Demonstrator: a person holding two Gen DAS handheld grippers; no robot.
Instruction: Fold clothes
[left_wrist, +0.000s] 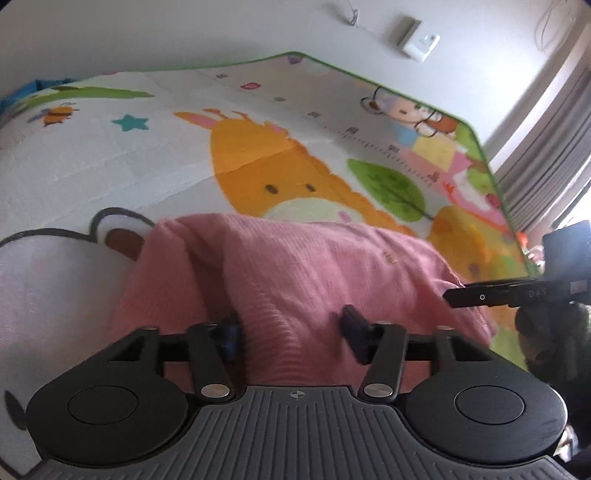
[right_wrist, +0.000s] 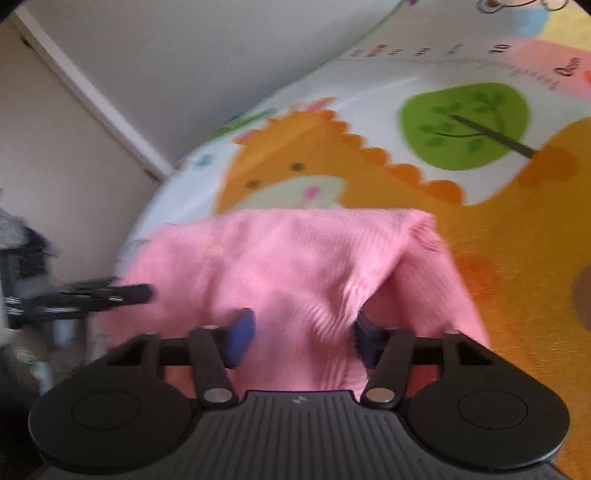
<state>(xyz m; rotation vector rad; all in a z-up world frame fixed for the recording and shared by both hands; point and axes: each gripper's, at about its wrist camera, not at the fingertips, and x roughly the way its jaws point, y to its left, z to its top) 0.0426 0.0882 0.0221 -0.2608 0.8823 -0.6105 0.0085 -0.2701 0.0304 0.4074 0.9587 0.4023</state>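
Note:
A pink ribbed garment (left_wrist: 295, 266) lies bunched on the cartoon play mat (left_wrist: 110, 147). The near edge of the garment rises between the blue-padded fingers (left_wrist: 227, 334) of my left gripper (left_wrist: 291, 332), which stands open and wide apart around the cloth. In the right wrist view the same pink garment (right_wrist: 288, 258) has a folded corner at its upper right. My right gripper (right_wrist: 303, 336) is open too, with a ridge of cloth between its fingers (right_wrist: 242, 334). Each gripper shows at the other view's edge: the right gripper (left_wrist: 452, 295) and the left gripper (right_wrist: 146, 291).
The mat's green border (left_wrist: 484, 155) runs near a white wall with a wall socket (left_wrist: 419, 38). Grey curtains (left_wrist: 546, 147) hang at the right. A white door frame (right_wrist: 92, 99) and dark blurred objects (right_wrist: 26, 280) are at the left of the right wrist view.

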